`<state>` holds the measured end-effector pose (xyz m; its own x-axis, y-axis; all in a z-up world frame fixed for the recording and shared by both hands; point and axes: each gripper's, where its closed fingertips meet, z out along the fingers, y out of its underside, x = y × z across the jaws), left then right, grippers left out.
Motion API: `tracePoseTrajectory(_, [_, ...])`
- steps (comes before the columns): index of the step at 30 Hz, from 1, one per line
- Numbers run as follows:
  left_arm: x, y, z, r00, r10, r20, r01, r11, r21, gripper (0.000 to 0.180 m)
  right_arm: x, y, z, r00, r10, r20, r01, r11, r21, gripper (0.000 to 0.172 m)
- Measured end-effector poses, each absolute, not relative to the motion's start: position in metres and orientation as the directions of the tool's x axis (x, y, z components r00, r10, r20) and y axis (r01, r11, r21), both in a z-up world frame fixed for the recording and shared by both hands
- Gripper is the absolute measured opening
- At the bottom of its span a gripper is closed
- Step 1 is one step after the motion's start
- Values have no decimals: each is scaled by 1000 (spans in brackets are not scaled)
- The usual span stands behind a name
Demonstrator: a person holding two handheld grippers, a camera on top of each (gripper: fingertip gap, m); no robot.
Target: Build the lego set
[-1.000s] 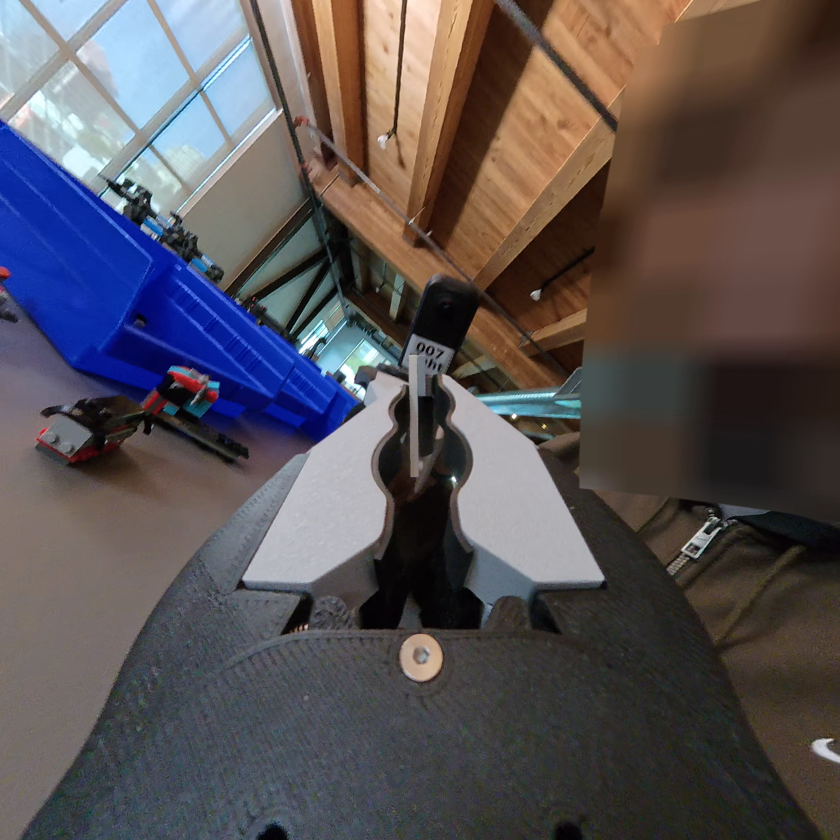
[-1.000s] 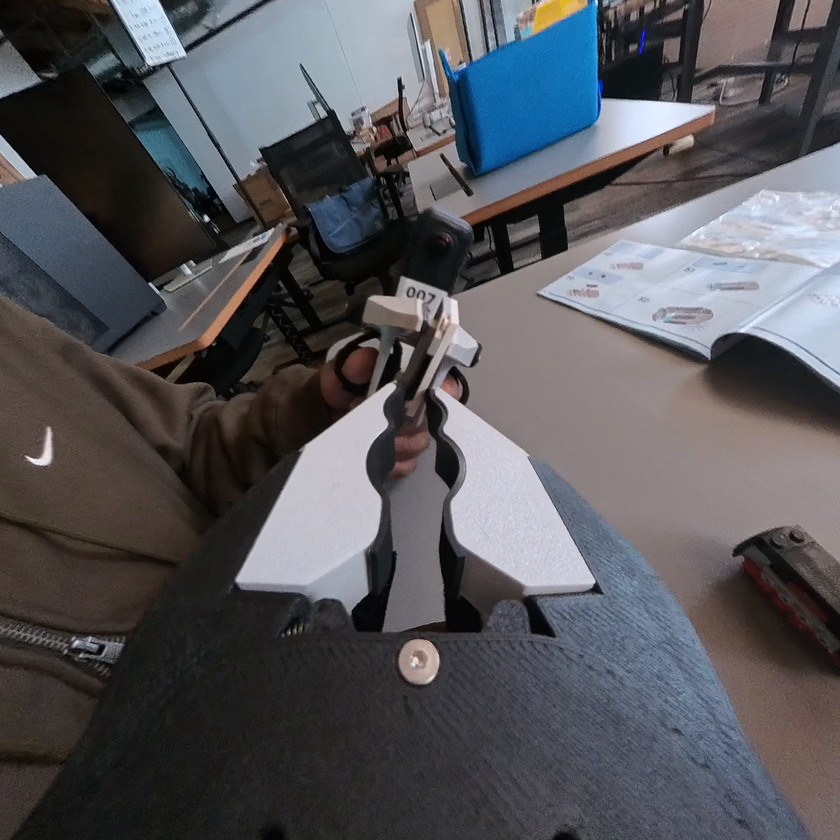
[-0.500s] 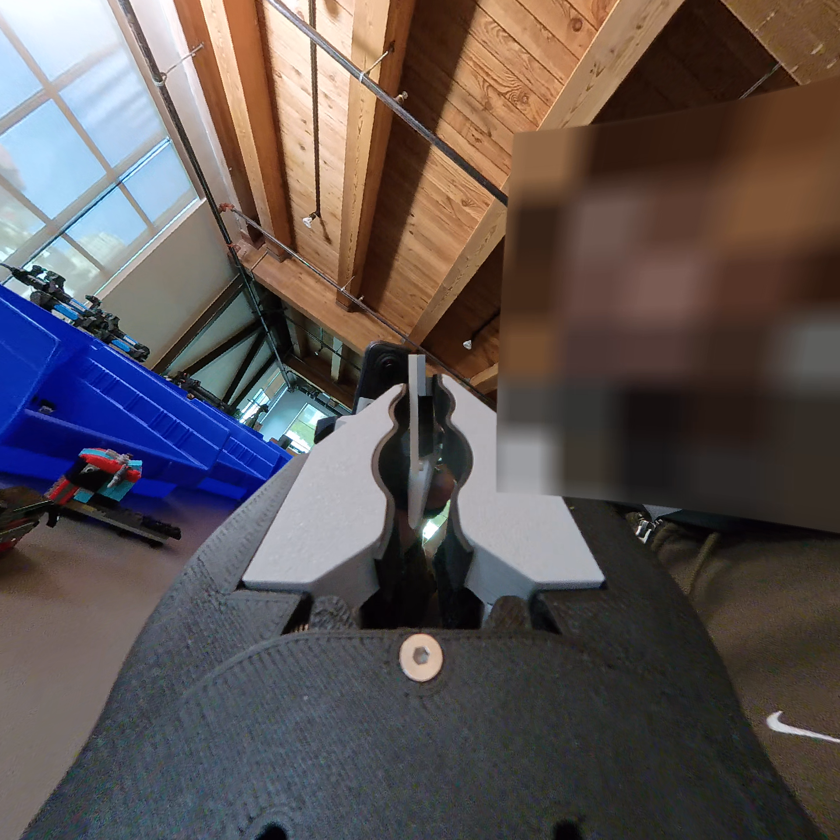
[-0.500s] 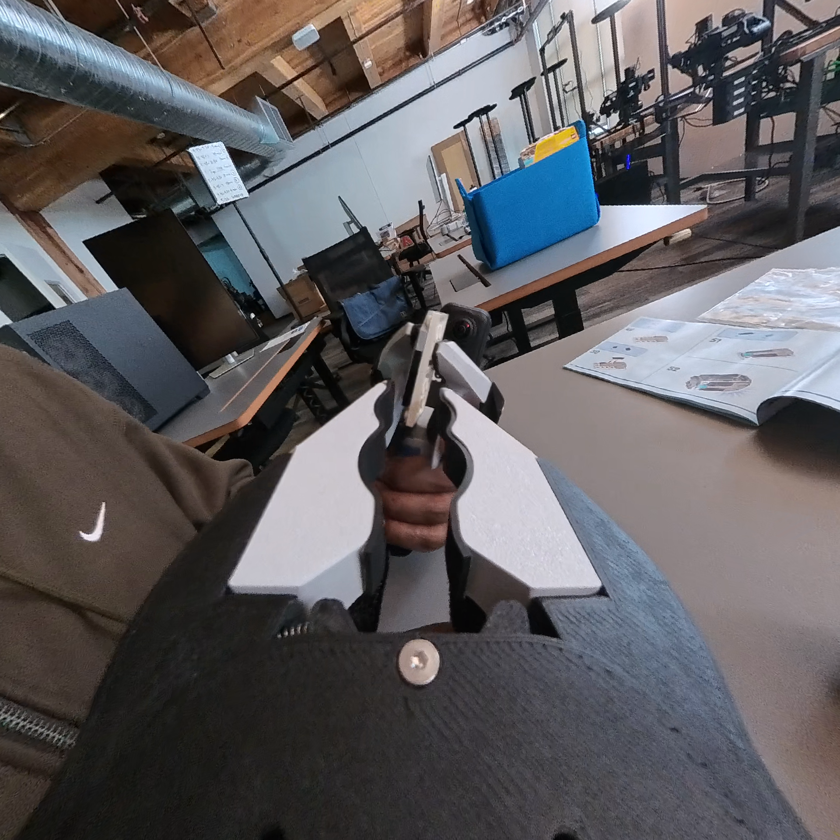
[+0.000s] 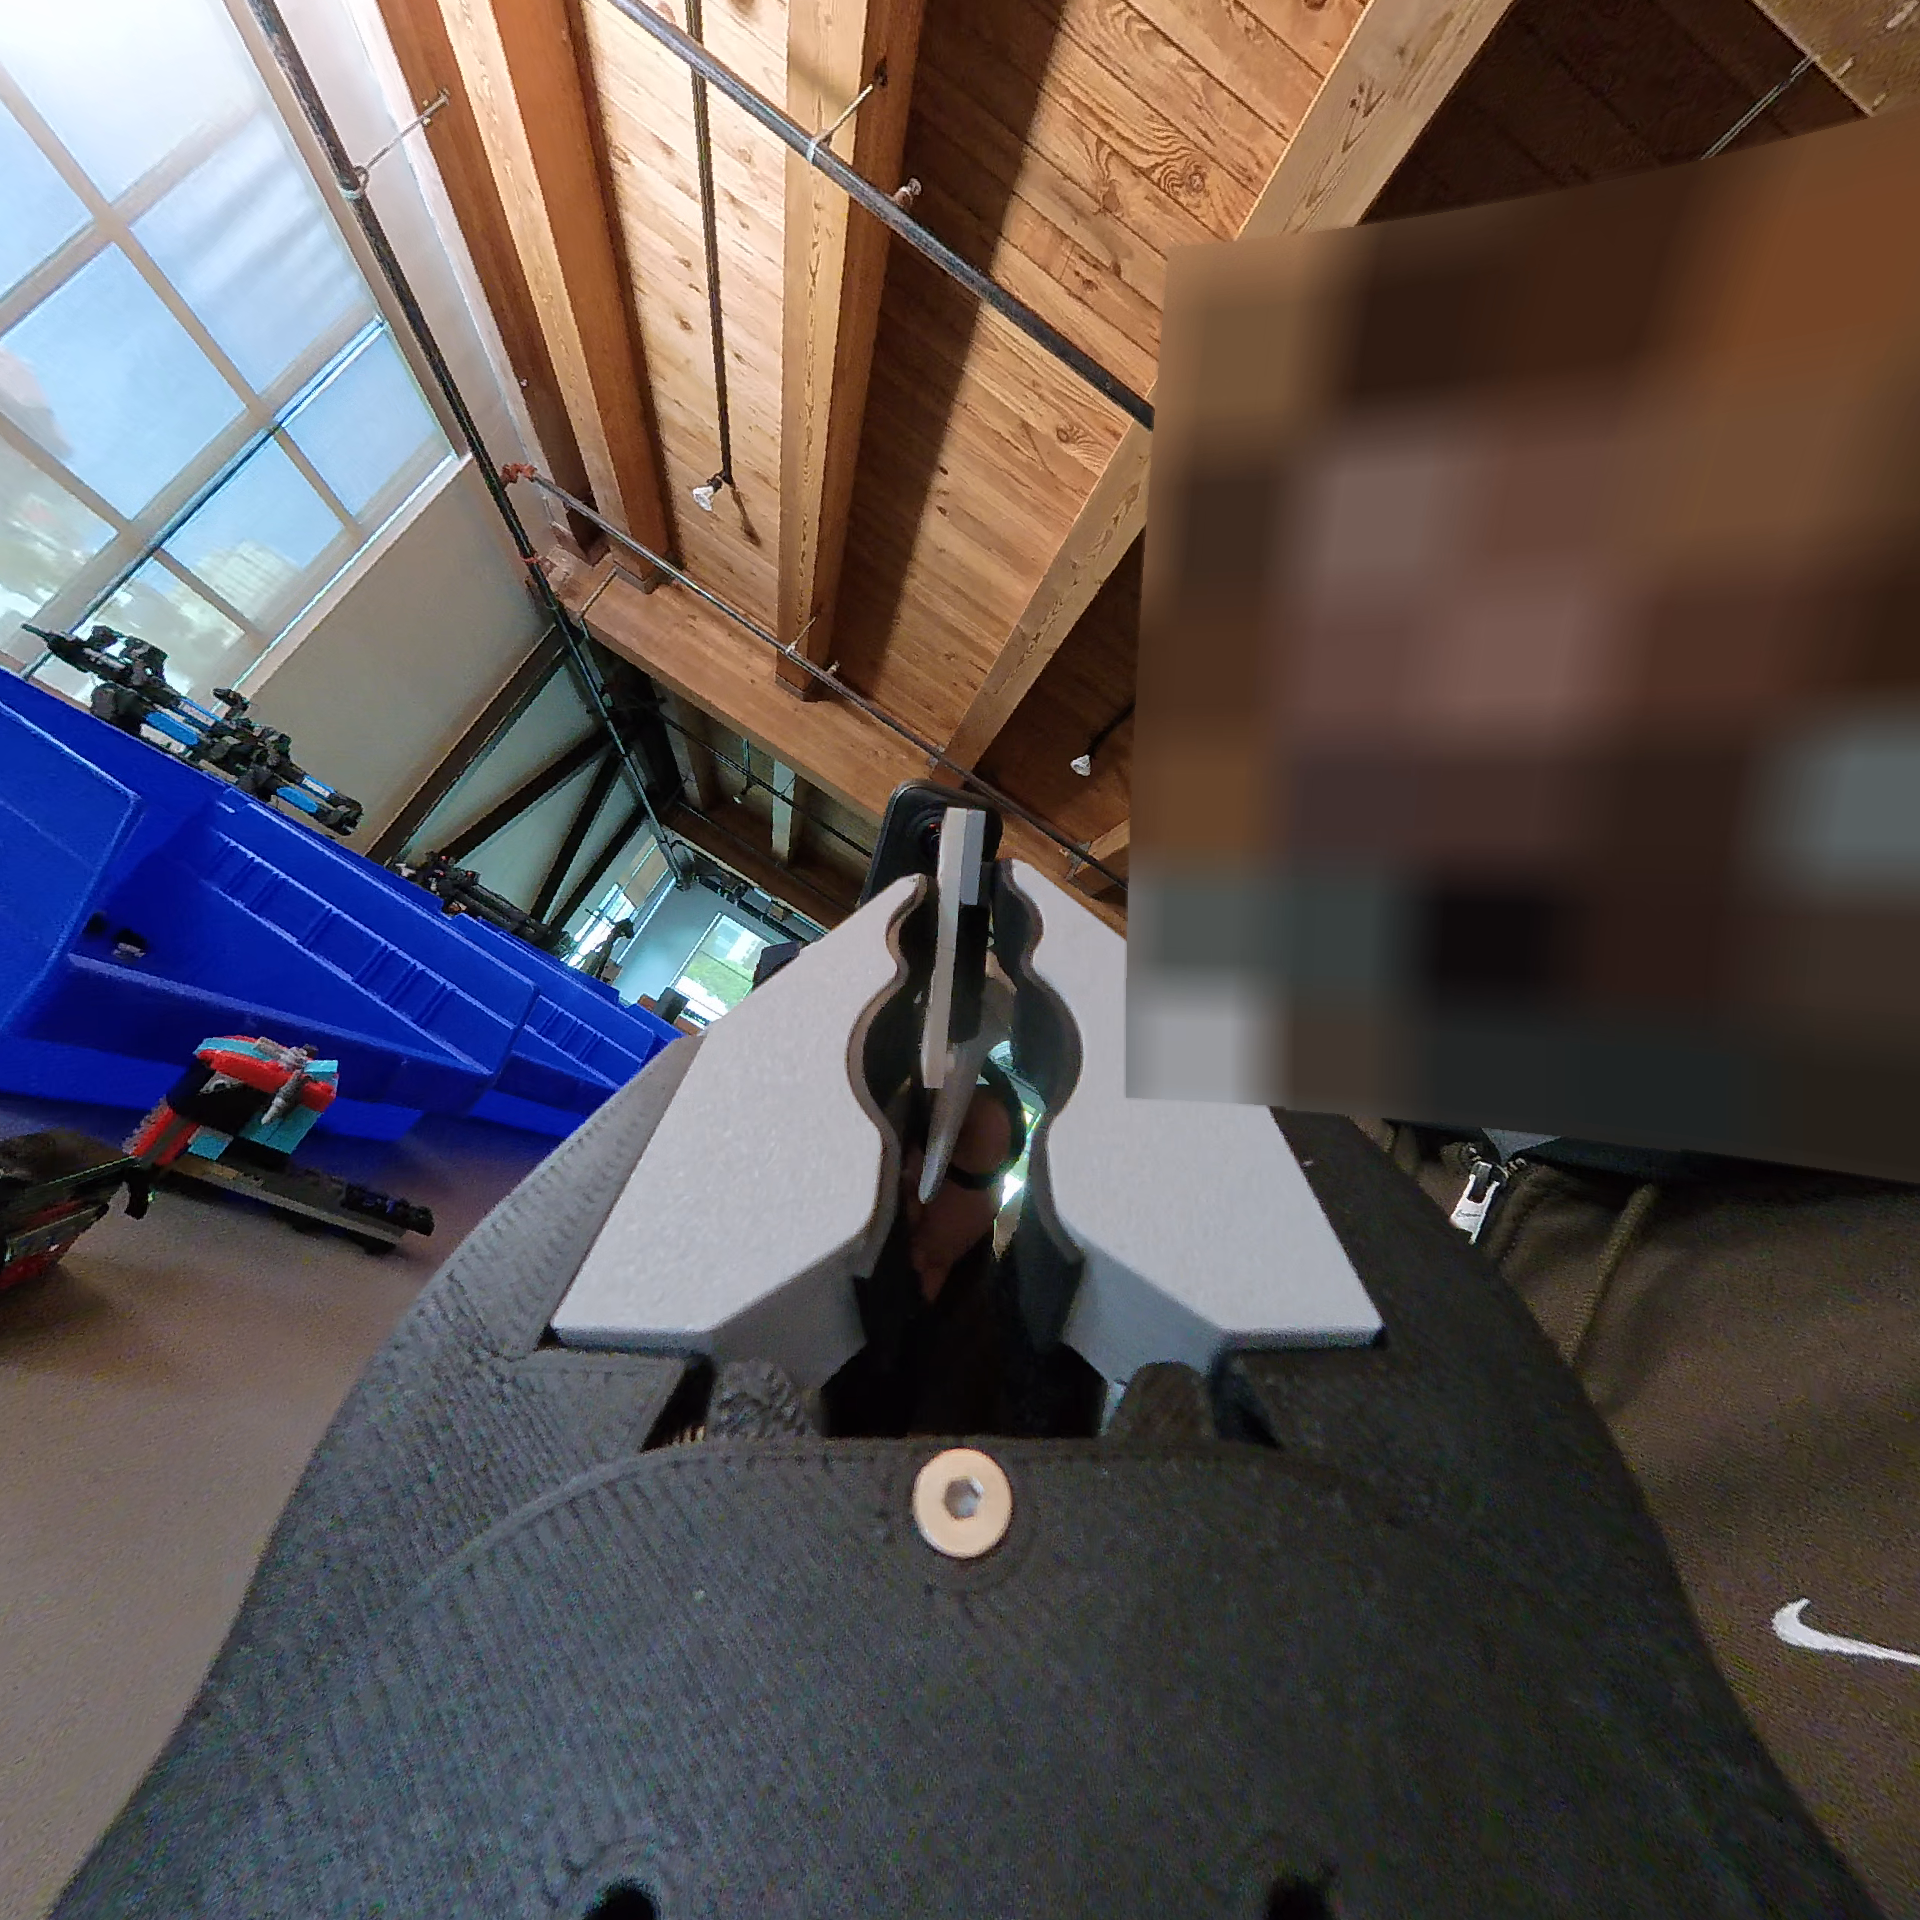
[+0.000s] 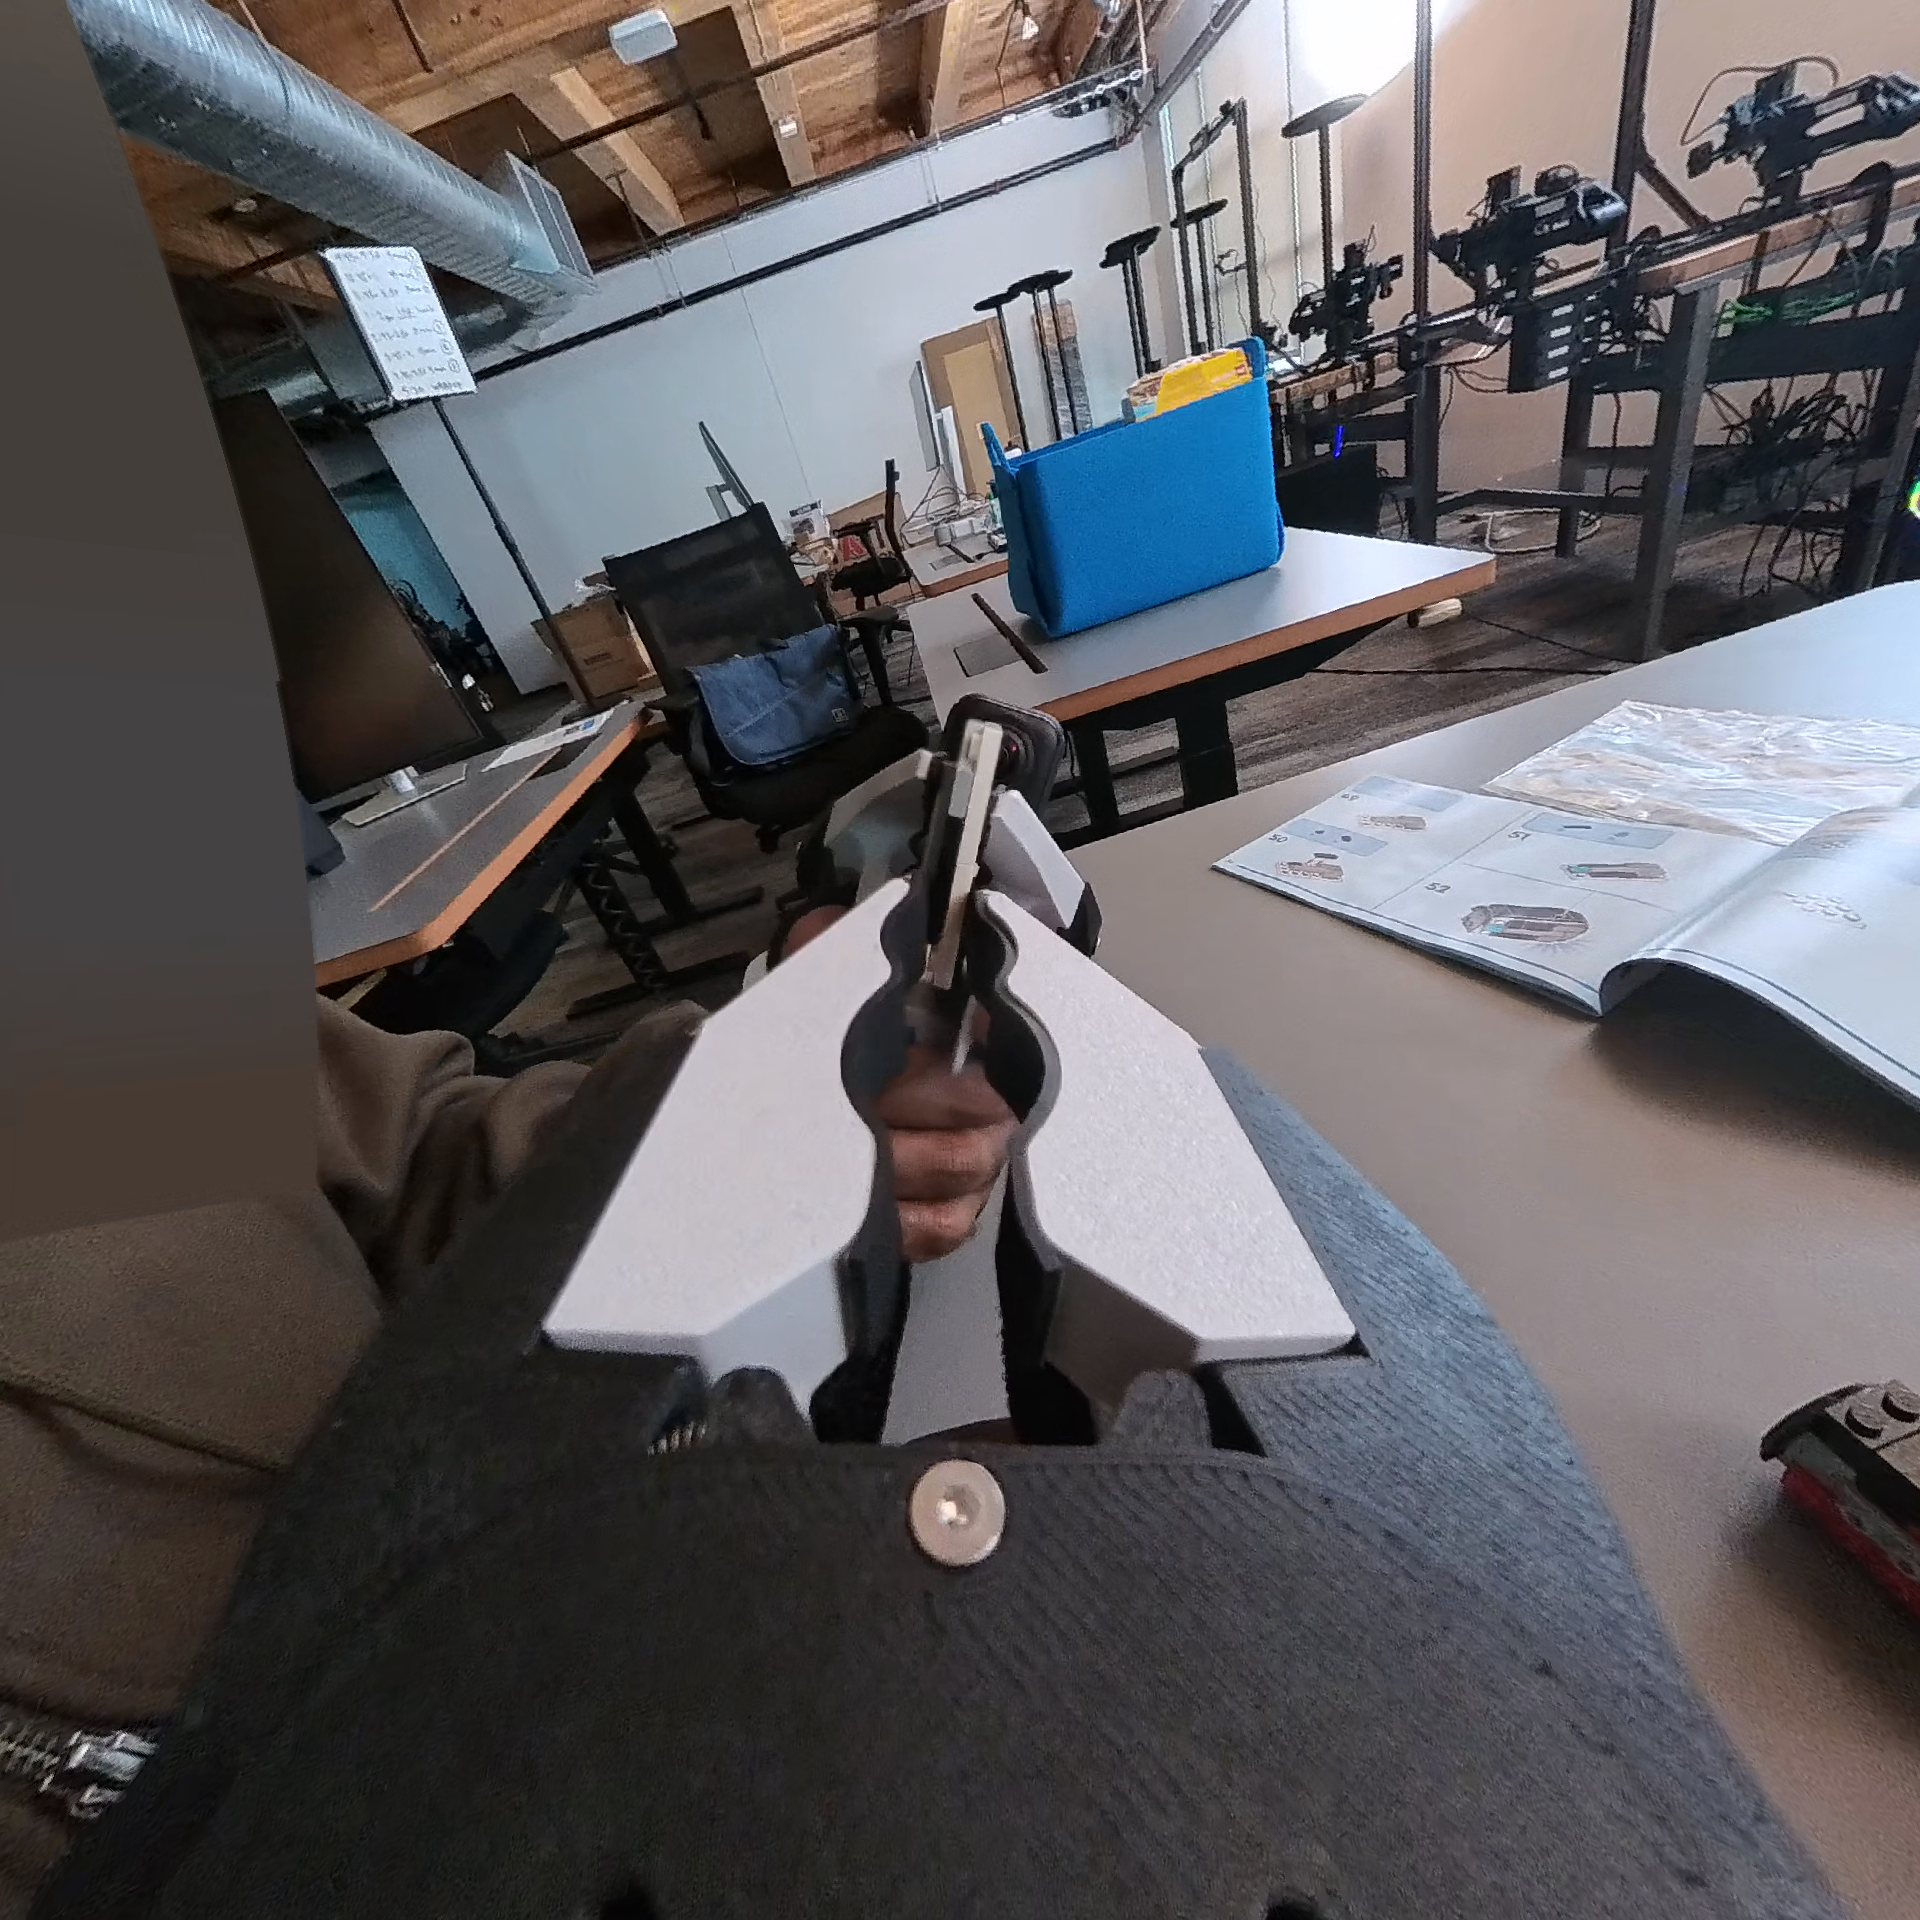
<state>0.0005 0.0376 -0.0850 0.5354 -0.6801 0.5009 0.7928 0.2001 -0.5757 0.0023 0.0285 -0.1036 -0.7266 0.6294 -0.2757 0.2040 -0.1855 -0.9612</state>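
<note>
My two grippers face each other tip to tip above the table. My left gripper (image 5: 964,883) is shut on a thin flat light-grey and dark brick piece (image 5: 954,935), seen edge-on between its fingertips. Behind the piece the black camera of my right gripper (image 5: 909,831) shows. In the right wrist view my right gripper (image 6: 948,904) is shut on the same flat piece (image 6: 968,810), which stands up past its fingertips. The white fingers of my left gripper (image 6: 1039,862) and a hand (image 6: 940,1153) show just beyond.
Blue bins (image 5: 260,935) line the table's far side, with a red and teal brick model (image 5: 244,1101) and a dark model (image 5: 42,1205) before them. An open instruction booklet (image 6: 1558,894), a plastic bag (image 6: 1714,769) and a dark-red brick model (image 6: 1860,1475) lie on the table (image 6: 1403,1195). An olive jacket is close by.
Both grippers tilted upward together, then the left one dipped back a little. The flat piece turned edge-on in the right view and stayed pinched between both pairs of fingertips.
</note>
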Motion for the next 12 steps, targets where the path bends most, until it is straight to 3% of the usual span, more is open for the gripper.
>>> tracePoseTrajectory(1, [1, 37, -85, 534, -682, 500, 793, 199, -576, 10, 2, 28, -103, -727, 628, -277, 204, -187, -961, 6])
tracePoseTrajectory(12, [2, 37, -84, 527, -689, 498, 796, 195, -572, 10, 3, 28, -103, -734, 622, -272, 201, -183, -962, 6])
